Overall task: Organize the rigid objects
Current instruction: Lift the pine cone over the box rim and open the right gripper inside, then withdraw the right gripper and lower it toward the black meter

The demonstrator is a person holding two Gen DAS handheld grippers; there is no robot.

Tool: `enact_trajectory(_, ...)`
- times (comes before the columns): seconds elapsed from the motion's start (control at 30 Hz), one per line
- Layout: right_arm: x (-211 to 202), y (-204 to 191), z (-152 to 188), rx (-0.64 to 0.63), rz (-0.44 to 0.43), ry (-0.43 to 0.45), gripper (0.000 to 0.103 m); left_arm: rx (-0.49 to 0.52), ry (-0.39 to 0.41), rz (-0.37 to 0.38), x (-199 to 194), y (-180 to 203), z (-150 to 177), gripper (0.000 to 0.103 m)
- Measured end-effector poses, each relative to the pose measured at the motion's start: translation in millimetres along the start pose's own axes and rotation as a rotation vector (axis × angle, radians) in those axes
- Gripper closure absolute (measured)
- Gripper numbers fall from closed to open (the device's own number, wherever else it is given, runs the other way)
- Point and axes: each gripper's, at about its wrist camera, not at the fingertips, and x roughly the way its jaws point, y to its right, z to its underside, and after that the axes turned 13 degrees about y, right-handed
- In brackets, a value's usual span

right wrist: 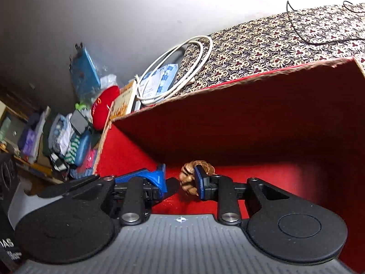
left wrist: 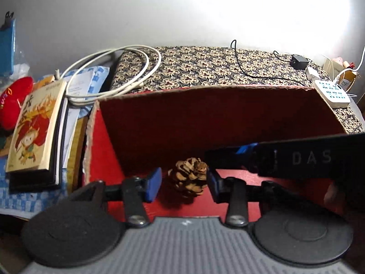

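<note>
light: blown-out glare upper right | box [left wrist: 205, 125] interior shadowed | edges: fisheye-warped, soft

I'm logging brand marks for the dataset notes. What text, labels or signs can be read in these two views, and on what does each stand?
"DAS" — white letters on the black body of the right gripper, seen in the left wrist view.
"IAS" — partial white letters on a black device at the right wrist view's left edge.
Book cover: large yellow characters, too blurred to read.
Red cushion: yellow embroidery, unreadable.

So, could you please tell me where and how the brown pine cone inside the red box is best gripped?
Probably across the brown pine cone at its widest middle, coming from above through the red cardboard box opening: it lies on its side, and its open scales give the left gripper purchase.
</note>
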Motion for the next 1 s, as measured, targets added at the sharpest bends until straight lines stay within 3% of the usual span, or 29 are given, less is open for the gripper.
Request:
enact_trajectory(0.23,-6.1,3.5,1.5,0.042,0.017,0.056,0.094,0.060,0.013,-0.083,-7.5,11.4,1.1,0.058)
enact_trajectory(0.33,-15.4,-5.7,2.6,-0.032,0.056,0.116,0.094,0.108,0.012,-0.139,-16.4,19.8,0.3,0.058)
enact_trajectory(0.43,-33.8,-14.2,7.7,-0.096,0.084,0.203,0.091,0.103,0.014,-0.165,-29.5,21.0,-1.9,0.051)
enact_trajectory(0.5,-46.8,-13.4,9.7,-0.088,0.072,0.241,0.089,0.099,0.028,-0.183,-40.9,21.5,-3.5,0.038)
enact_trajectory(0.6,-69.0,-17.9,13.2,-0.123,0.055,0.303,0.088,0.119,0.062,-0.210,-61.1,27.8,-3.2,0.031)
enact_trajectory(0.8,-105.1,-30.7,28.0,-0.182,0.046,0.379,0.088,0.132,0.106,-0.246,-92.2,38.0,-1.0,0.029)
enact_trajectory(1.0,-130.2,-38.2,49.0,-0.237,0.068,0.420,0.087,0.114,0.090,-0.272,-111.3,42.7,9.2,0.026)
